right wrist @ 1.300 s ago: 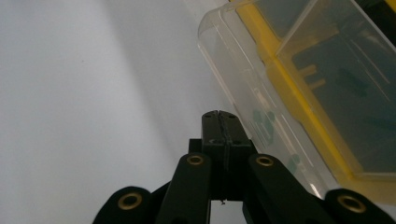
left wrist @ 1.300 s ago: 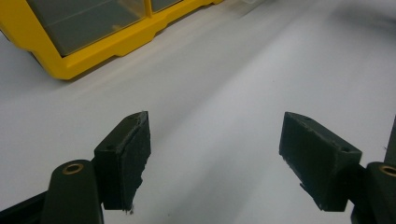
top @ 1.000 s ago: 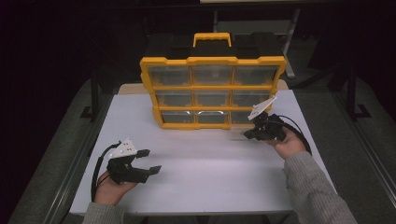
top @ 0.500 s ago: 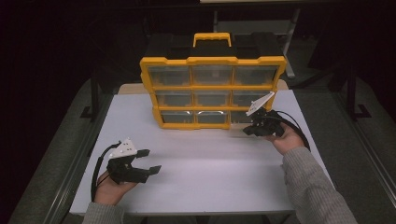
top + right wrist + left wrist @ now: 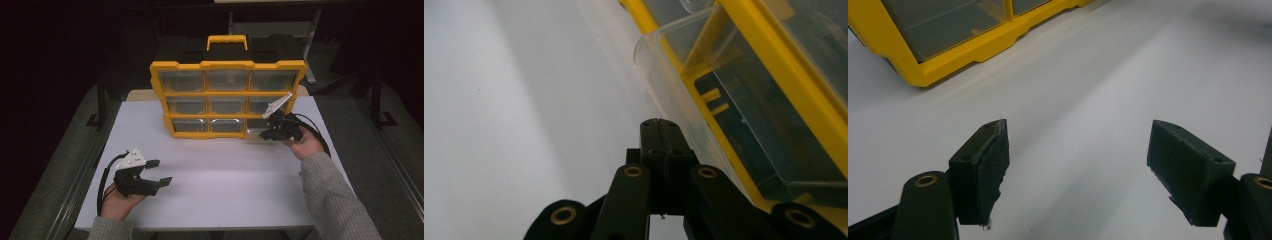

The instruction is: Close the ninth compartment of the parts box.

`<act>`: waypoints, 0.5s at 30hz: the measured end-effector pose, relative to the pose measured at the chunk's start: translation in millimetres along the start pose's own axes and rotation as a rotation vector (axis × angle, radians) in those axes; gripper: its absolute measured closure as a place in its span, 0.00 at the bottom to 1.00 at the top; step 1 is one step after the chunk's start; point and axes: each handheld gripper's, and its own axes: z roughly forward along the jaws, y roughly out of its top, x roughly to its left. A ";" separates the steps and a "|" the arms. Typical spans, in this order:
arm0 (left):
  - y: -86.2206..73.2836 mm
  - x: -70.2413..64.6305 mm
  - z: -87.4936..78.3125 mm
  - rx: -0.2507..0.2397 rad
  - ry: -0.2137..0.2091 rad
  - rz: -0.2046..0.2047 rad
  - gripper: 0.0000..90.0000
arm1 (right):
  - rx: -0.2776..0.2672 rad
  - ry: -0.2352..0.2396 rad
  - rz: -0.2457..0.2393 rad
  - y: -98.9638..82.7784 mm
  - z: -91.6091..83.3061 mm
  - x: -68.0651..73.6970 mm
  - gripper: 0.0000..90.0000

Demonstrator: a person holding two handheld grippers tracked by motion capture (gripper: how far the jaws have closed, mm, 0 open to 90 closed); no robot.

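Observation:
A yellow organizer (image 5: 227,92) with clear drawers and a top handle stands upright at the back of the white table (image 5: 240,190). Its bottom right clear drawer (image 5: 704,85) is pulled partly out over the table, seen faintly in the high view (image 5: 254,139). My right gripper (image 5: 263,135) is shut, and its tips (image 5: 662,122) lie against the drawer's front wall. Whether a thin lip is pinched between them I cannot tell. My left gripper (image 5: 161,171) rests open near the front left of the table, with nothing between its pads (image 5: 1078,165). The organizer's lower corner (image 5: 963,50) lies ahead of it.
Metal rails (image 5: 82,175) run along both sides of the table, with grey floor beyond. The surroundings behind the organizer are dark. Each gripper trails a black cable (image 5: 320,137) near the wrist.
My right gripper has edged a little farther back toward the organizer's bottom right drawer. The left gripper has kept still.

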 end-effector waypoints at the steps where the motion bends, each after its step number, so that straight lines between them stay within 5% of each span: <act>1: 0.0 -0.1 -0.2 0.000 0.000 -0.002 0.27 | 0.000 -0.001 0.001 0.2 0.3 -1.1 0.99; 15: 0.4 -0.6 -0.6 -0.006 -0.005 0.006 0.27 | 0.020 -0.021 0.015 2.8 8.0 -7.4 0.99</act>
